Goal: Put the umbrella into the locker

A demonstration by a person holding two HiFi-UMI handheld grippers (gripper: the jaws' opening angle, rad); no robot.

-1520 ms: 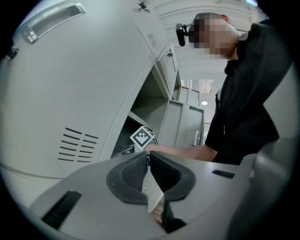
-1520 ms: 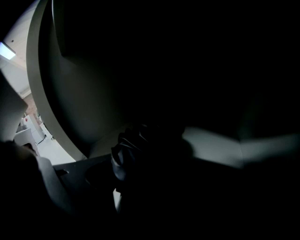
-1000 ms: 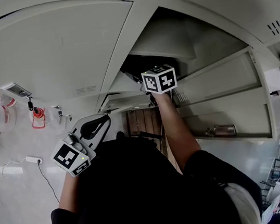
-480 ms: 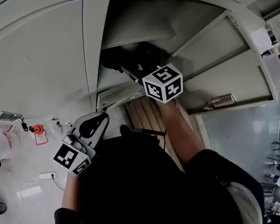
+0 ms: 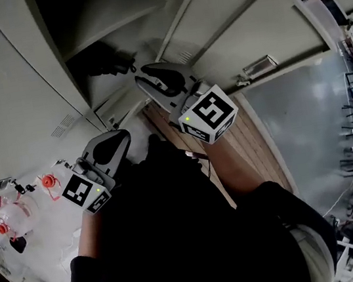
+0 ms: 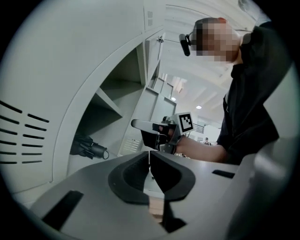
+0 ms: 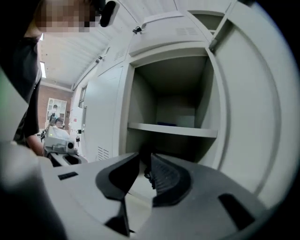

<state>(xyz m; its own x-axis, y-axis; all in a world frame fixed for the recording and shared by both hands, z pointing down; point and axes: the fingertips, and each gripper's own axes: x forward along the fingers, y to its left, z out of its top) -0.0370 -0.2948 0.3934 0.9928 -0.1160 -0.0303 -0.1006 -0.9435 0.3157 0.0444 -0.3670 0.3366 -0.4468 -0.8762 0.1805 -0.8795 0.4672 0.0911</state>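
A black folded umbrella (image 5: 107,60) lies inside the open grey locker (image 5: 211,25), on the floor of the compartment below the shelf. In the left gripper view the umbrella (image 6: 86,147) rests there with its handle end pointing outward. My right gripper (image 5: 143,77) hangs just outside the locker opening, a short way from the umbrella. Its jaws are closing, and a narrow gap with nothing in it shows in the right gripper view (image 7: 145,157). My left gripper (image 5: 117,138) is lower and to the left, its jaws (image 6: 150,158) shut and empty.
A shelf (image 7: 173,129) splits the locker. A vented grey door panel (image 5: 6,111) stands left of the opening, with more locker doors (image 5: 259,31) to the right. A wooden floor strip (image 5: 251,152) runs below. Red-capped bottles (image 5: 1,228) stand at the far left.
My right gripper has drawn back out of the locker and its jaws have narrowed. The umbrella stays inside. The head view has swung, and my left gripper shifted slightly.
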